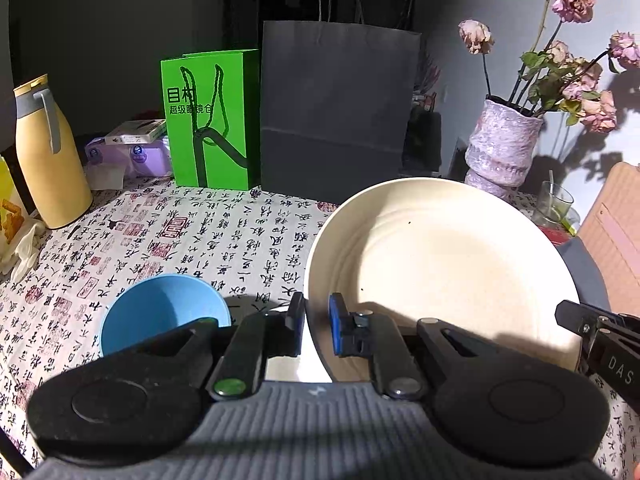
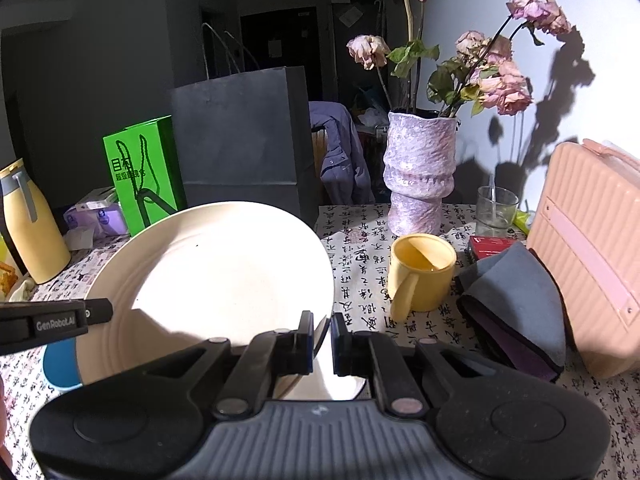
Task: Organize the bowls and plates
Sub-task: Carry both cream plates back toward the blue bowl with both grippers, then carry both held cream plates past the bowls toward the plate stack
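A large cream plate (image 1: pixel 440 264) hangs tilted above the patterned tablecloth (image 1: pixel 224 232), held at both sides. My left gripper (image 1: pixel 316 320) is shut on its left rim. My right gripper (image 2: pixel 322 336) is shut on the right rim of the plate (image 2: pixel 216 264). Each gripper's tip shows at the far edge of the other's view: the right one (image 1: pixel 576 318) and the left one (image 2: pixel 98 312). A blue bowl (image 1: pixel 160 312) sits on the cloth just left of and below the plate. Something white (image 2: pixel 340 384) shows under the plate's near edge; I cannot tell what it is.
To the right stand a yellow mug (image 2: pixel 420 272), a lilac vase with dried roses (image 2: pixel 418 172), a glass (image 2: pixel 494 206), a folded grey cloth (image 2: pixel 516 304) and a pink case (image 2: pixel 592 248). At the back are a black paper bag (image 1: pixel 336 116), a green bag (image 1: pixel 212 120) and a yellow bottle (image 1: pixel 48 160).
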`<state>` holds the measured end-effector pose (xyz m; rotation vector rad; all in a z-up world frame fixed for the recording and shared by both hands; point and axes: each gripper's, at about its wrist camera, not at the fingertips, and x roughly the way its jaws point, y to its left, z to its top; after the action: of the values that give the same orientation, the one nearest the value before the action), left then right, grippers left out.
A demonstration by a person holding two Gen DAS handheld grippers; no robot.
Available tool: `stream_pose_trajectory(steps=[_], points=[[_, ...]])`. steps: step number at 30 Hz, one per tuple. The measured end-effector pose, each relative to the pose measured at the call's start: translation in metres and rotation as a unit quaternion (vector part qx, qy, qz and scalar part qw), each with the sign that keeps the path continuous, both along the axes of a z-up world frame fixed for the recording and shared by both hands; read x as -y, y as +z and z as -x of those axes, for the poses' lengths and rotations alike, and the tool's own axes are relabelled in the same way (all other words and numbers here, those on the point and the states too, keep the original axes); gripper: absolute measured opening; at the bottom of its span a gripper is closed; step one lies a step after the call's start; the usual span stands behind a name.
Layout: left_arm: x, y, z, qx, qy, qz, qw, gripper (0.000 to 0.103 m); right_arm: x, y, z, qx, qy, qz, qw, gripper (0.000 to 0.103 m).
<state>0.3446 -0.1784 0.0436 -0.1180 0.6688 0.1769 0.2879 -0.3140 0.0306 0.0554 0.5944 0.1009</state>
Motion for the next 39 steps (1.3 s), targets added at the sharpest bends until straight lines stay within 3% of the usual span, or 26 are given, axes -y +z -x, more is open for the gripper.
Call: stream_pose_trajectory(steps=[39], points=[[-0.027,0.006,0.123,0.043,-0.020,0.018,0.9987,0.013,-0.035,-0.002,0.116,0.029,-0.007,0.016,0.999,0.008]])
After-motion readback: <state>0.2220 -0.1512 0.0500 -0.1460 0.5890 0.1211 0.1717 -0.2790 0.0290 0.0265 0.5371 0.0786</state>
